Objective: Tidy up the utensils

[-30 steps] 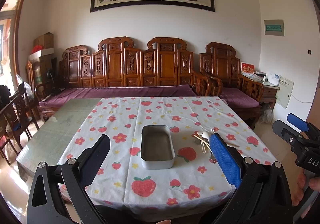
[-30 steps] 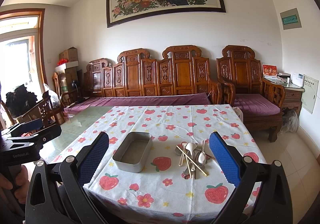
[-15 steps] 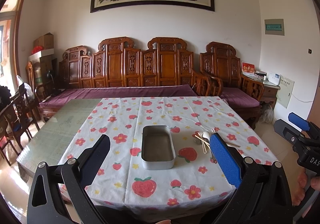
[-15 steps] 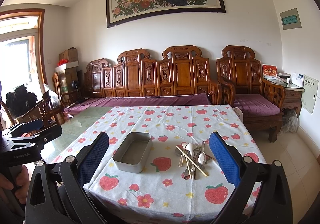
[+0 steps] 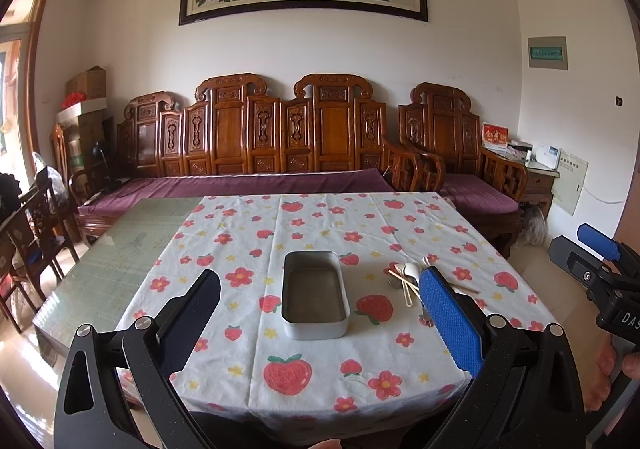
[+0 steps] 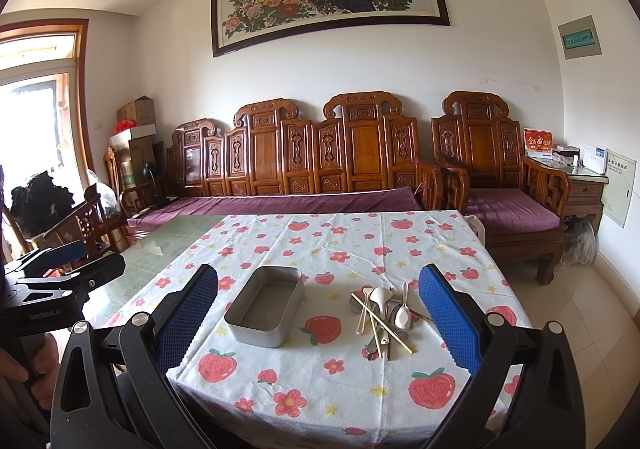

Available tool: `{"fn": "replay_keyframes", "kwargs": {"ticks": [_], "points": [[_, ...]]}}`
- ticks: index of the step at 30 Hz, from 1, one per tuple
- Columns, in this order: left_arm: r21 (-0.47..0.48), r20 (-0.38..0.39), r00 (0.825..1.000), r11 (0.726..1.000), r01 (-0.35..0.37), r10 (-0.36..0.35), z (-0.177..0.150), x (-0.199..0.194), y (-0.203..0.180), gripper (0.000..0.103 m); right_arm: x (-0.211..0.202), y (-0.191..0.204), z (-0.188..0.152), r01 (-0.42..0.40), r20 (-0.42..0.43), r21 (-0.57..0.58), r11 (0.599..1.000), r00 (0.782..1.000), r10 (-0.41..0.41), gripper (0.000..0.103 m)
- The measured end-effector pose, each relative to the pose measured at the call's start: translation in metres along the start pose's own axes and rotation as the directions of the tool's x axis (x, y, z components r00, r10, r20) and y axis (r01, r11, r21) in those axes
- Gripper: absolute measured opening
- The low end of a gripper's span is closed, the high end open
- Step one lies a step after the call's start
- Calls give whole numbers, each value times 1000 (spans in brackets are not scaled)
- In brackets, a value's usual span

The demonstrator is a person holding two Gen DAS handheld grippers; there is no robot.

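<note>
— Utensils are lying piled on the tabletop beside the empty tin, unmoved?
— Yes; left gripper and right gripper are still hovering, jaws spread, sorting not yet starting.

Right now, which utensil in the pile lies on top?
The long chopstick: it runs diagonally over the spoons beneath it, uncovered along its whole length.
</note>
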State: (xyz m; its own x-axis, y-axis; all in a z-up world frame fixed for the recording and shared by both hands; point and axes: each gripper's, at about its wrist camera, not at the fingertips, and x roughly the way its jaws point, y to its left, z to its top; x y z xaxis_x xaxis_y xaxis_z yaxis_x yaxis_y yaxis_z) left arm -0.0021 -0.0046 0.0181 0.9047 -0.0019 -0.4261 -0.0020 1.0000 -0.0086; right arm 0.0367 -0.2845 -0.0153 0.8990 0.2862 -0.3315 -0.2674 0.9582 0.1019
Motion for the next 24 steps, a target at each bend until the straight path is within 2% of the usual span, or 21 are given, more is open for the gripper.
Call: {"fn": "replay_keyframes", "kwargs": {"ticks": [24], "points": [[7, -5, 1000, 1000, 11, -11, -2, -3, -3, 97, -1, -1, 0, 2, -2, 1, 1000, 1000, -2, 101]]}}
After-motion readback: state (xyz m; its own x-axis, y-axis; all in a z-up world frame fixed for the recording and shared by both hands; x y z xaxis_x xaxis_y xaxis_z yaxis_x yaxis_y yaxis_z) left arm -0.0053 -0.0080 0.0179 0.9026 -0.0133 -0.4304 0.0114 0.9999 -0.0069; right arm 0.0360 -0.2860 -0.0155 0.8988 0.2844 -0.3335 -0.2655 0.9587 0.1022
